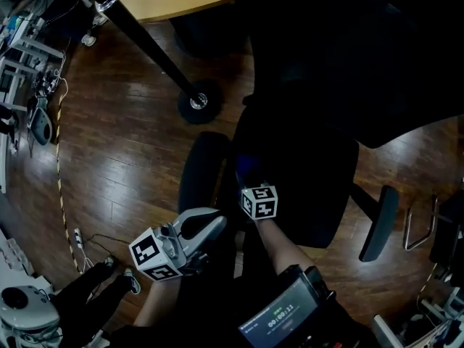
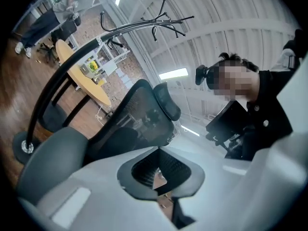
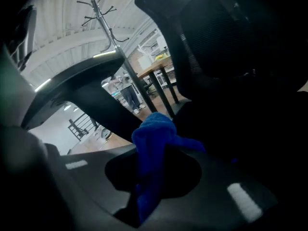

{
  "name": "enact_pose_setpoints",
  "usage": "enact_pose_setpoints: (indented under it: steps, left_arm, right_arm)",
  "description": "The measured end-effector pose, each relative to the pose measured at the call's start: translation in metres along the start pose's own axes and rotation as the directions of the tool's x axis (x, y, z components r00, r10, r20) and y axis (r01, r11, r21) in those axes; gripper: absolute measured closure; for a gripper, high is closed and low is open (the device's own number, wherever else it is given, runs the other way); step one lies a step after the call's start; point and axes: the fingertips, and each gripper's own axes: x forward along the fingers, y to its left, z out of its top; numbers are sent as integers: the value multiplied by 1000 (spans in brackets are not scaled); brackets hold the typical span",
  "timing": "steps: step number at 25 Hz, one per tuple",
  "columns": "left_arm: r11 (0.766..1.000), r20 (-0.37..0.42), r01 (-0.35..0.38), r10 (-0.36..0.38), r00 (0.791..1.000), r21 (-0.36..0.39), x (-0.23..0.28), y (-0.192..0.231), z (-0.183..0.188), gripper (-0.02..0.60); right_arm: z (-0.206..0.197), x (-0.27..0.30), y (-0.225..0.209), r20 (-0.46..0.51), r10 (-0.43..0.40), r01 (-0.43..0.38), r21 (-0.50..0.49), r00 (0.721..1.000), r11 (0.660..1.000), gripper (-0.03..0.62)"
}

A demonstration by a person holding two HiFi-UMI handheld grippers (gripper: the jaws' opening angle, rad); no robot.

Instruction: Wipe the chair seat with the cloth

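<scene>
The right gripper (image 3: 150, 179) has its jaws clenched on the blue cloth (image 3: 155, 134), at the edge of the black chair seat (image 1: 304, 187). The left gripper (image 1: 209, 225) has jaws pressed together, holding nothing.

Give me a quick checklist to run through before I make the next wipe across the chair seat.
1. Cloth clamped in the right gripper: ok.
2. Cloth pressed onto the chair seat: cannot tell, too dark.
3. Left gripper empty, jaws together: ok.
4. Left gripper off the seat, beside the armrest: ok.
5. Nothing lying on the seat in the cloth's way: cannot tell, too dark.
</scene>
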Motion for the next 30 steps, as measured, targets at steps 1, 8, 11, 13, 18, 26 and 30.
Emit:
enact_pose_setpoints:
  steps: [1,8,11,13,18,26,30]
  left_arm:
    - [1000,9,-13,13,1000,2,-6,2,3,580]
    - [999,30,-44,44,999,3,-24,10,7,579]
    - [1000,20,-28,28,999,5,-19,10,7,580]
    - [1000,7,-10,10,1000,3,-13,8,4,578]
    - [999,-49,43,-43,998,1,10,0,-7,580]
    - [986,-163,164,-167,972,-30,51,-7,-29,580]
    - [979,-197,201,-204,959,-37,79,-22,-39,580]
  right_arm:
    - [-2,7,13,-12,25,-25,-11,1000,1000,536]
    - [-31,29,39,-79,77,-84,-83,994,993,536]
    - [-31,24,31,-67,54,-59,-77,996,995,536]
    - [-30,15,15,-50,21,-24,-56,999,998,536]
    - [-44,-30,-71,-38,-141,141,-13,989,990,536]
    - [-59,-157,-211,-30,-438,439,64,898,896,536]
    - [-58,-215,-250,-20,-512,511,101,859,853,536]
